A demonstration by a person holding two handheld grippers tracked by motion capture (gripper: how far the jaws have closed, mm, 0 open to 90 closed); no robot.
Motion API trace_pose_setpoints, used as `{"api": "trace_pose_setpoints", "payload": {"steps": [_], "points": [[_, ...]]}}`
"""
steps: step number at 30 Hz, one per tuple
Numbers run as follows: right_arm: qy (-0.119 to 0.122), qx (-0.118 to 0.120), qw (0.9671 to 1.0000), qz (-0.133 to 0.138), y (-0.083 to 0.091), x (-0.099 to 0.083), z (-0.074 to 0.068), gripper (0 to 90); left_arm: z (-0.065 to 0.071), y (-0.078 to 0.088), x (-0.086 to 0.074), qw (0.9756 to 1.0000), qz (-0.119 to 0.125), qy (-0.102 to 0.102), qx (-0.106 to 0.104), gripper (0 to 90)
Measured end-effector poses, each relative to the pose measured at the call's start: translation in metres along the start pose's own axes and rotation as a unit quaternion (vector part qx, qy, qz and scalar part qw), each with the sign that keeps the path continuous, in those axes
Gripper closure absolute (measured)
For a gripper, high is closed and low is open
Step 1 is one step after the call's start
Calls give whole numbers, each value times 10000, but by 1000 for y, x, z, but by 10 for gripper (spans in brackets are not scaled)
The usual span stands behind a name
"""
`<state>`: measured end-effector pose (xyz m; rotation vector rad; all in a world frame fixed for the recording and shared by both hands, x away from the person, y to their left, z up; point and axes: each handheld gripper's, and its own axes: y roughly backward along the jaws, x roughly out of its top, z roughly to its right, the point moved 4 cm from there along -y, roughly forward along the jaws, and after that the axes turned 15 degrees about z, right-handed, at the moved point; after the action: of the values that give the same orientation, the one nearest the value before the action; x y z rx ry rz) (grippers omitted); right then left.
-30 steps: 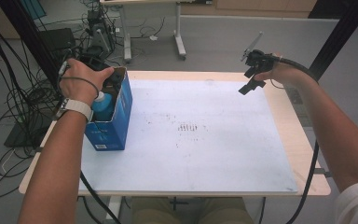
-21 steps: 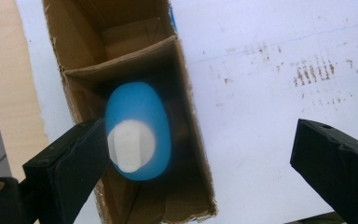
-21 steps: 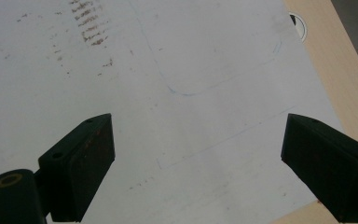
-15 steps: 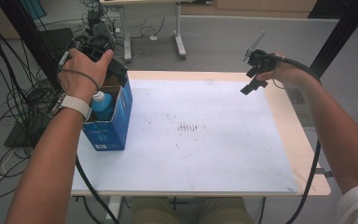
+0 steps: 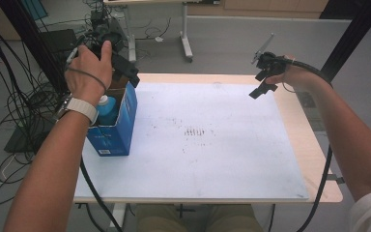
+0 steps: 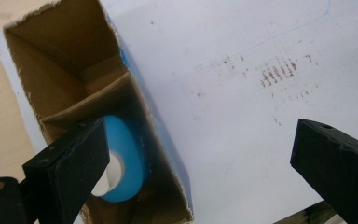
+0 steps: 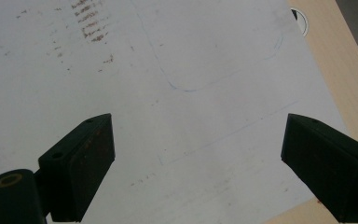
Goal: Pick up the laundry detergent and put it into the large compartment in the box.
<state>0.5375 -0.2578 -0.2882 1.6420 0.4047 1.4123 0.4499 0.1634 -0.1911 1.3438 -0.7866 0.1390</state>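
The blue bottle stands upright in the box straight below my left hand-held gripper — jaws wide, empty — far from my right.

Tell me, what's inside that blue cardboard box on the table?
A blue bottle with a white cap stands in the near compartment of the blue box. A cardboard divider separates it from a far compartment that looks empty. The bottle's lower part and the box floor are hidden.

bottle: mostly sunk in the blue box at the table's left edge, just the cap and shoulder peek out
box print: way too small to read
left gripper: jaws half behind the hand
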Motion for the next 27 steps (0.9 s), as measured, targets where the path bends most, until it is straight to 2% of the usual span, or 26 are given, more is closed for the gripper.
{"api": "trace_pose_setpoints", "payload": {"steps": [3, 4, 5, 11, 16, 19, 25, 27], "points": [[-27, -4, 10000, -6, 0, -1, 0, 95, 8, -1, 2, 9997, 88, -168, -134, 48], [-9, -1, 10000, 3, 0, -1, 1, 95, 11, -1, 4, 9993, 115, -314, -151, 48], [-33, -9, 10000, -15, 0, -1, 0, 95, 12, -1, 5, 9992, 133, -354, -148, 48], [-32, -5, 10000, -4, 1, -2, 0, 95, 26, -5, 11, 9960, 141, -811, -335, 49], [6, -3, 10000, 25, 3, -3, -1, 95, 36, -11, 14, 9931, 152, -1040, -522, 50], [-9, -14, 10000, 21, 3, -4, -2, 95, 43, -14, 14, 9893, 143, -1264, -720, 51], [-24, -37, 10000, 33, 5, -6, -1, 94, 56, -23, 12, 9830, 49, -1578, -940, 51], [-16, -33, 10000, 40, 6, -6, -1, 94, 61, -27, 12, 9799, 27, -1713, -1026, 51]]}}
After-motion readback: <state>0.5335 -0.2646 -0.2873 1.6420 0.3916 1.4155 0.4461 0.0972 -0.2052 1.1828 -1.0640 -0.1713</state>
